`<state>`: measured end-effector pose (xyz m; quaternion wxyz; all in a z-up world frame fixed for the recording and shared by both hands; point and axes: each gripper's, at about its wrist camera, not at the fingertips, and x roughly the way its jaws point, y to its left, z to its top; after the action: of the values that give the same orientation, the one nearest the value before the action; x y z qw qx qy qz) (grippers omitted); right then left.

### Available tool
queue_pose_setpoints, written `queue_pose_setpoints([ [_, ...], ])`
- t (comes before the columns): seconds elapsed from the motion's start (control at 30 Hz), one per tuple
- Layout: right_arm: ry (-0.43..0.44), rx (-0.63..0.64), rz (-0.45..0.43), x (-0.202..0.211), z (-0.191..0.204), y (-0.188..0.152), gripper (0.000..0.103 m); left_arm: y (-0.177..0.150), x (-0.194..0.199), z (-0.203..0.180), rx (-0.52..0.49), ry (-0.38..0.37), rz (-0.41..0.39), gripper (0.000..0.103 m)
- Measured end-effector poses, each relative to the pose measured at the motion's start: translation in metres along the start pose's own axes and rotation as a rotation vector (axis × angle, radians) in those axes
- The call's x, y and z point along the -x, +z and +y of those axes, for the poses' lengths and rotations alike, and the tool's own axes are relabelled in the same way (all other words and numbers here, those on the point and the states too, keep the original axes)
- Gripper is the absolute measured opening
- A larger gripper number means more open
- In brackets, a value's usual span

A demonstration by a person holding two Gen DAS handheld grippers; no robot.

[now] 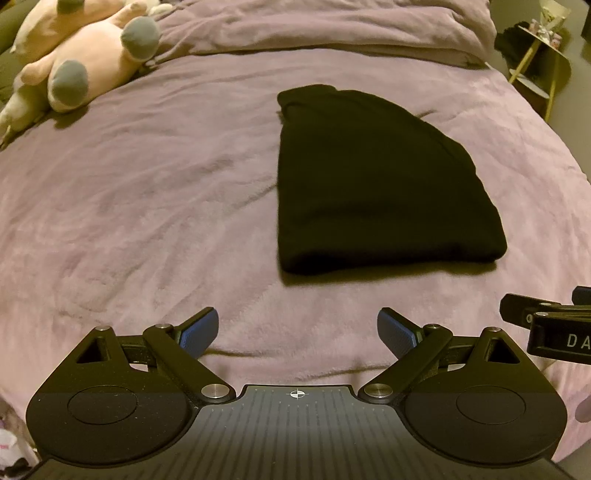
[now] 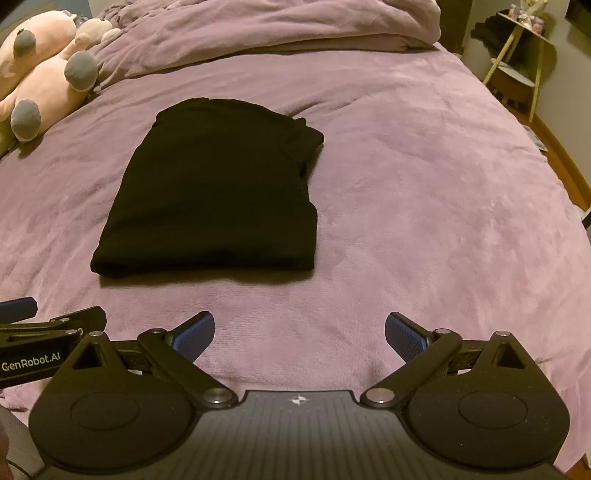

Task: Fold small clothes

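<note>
A black garment (image 1: 373,184) lies folded into a compact stack on the purple bedspread (image 1: 147,206); it also shows in the right wrist view (image 2: 218,192). My left gripper (image 1: 297,332) is open and empty, held back from the garment's near edge. My right gripper (image 2: 299,334) is open and empty, also back from the garment, which lies ahead and to its left. Each gripper's body shows at the edge of the other's view.
Pink plush toys (image 1: 81,55) lie at the far left of the bed. A bunched purple duvet (image 2: 258,26) lies across the head of the bed. A small side table with yellow legs (image 2: 517,66) stands beyond the bed's right edge.
</note>
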<state>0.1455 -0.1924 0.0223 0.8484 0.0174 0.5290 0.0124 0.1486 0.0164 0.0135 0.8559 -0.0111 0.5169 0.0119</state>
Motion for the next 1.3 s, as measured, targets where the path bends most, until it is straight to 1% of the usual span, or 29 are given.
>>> queue_pose_setpoints([
  [0.73,0.007,-0.013,0.005,-0.0028,-0.0035,-0.0026,0.099,0.0008,0.0007,-0.0046,-0.015,-0.001,0.0,0.097],
  [1.3,0.012,-0.016,0.003,-0.003,-0.0026,-0.0029,0.099,0.0014,-0.0023,-0.0039,-0.027,-0.022,0.007,0.097],
])
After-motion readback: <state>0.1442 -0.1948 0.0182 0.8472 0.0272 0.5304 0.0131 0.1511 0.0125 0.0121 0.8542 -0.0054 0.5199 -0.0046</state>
